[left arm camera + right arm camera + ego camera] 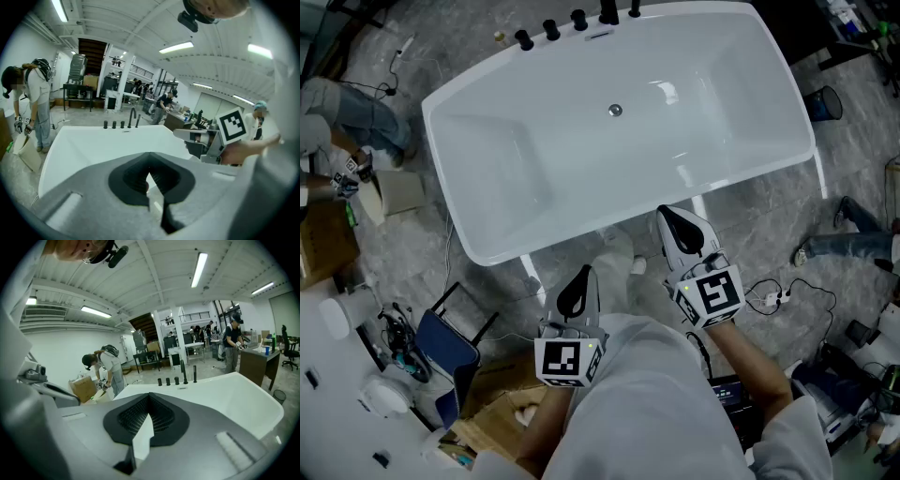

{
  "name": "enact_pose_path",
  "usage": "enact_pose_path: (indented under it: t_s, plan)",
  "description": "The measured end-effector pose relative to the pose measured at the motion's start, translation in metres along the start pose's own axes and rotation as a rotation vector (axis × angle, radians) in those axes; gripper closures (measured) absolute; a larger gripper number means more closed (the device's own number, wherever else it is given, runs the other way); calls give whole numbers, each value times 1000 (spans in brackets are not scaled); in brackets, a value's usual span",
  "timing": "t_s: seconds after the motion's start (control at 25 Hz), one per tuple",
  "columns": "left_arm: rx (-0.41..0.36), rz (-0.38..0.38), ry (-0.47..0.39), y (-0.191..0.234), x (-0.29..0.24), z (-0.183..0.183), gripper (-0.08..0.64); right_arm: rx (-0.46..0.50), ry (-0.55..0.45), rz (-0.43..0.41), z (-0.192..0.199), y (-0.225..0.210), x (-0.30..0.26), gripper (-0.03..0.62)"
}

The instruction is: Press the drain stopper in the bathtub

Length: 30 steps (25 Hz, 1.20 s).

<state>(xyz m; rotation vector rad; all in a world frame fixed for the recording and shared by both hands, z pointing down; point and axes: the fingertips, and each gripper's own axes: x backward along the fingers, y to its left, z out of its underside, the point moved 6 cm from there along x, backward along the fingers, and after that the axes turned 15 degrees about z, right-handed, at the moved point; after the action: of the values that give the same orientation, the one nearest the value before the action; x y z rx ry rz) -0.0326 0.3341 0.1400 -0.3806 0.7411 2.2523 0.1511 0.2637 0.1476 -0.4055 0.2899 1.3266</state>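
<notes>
A white freestanding bathtub (487, 239) fills the upper middle of the head view, empty, with a small round metal drain stopper (615, 110) on its floor near the far wall. Both grippers hang outside the tub's near rim. My left gripper (581, 274) is shut on nothing, lower and to the left. My right gripper (667, 216), also shut and empty, has its tips just at the rim. In the left gripper view the shut jaws (149, 170) face the tub (93, 145). The right gripper view shows shut jaws (149, 397) over the tub (243, 404). The stopper is hidden in both.
Black faucet fittings (578, 19) line the tub's far rim. A person (342, 122) bends over cardboard boxes (323, 244) at the left. A blue folding chair (450, 342), cables and a power strip (773, 298) lie on the floor near me. A dark bin (825, 101) stands at the right.
</notes>
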Motion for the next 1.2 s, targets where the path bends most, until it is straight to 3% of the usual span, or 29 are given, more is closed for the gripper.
enact_pose_path:
  t_s: [0.16, 0.32, 0.52, 0.64, 0.84, 1.2]
  plan:
    - [11, 67, -6, -50, 41, -2, 561, -17, -56, 35, -9, 38, 110, 591]
    - [-70, 132, -7, -87, 88, -6, 561, -62, -82, 79, -8, 75, 190, 592]
    - [-169, 228, -2, -118, 121, 1, 561, -53, -152, 134, -2, 119, 244, 592]
    - [-217, 270, 2, -126, 144, 9, 561, -97, -167, 177, 8, 141, 259, 592]
    - [-257, 302, -2, -100, 197, 20, 561, -73, -145, 221, 19, 198, 262, 591]
    - [-225, 324, -30, -28, 269, 51, 561, -56, -132, 262, 48, 287, 259, 591]
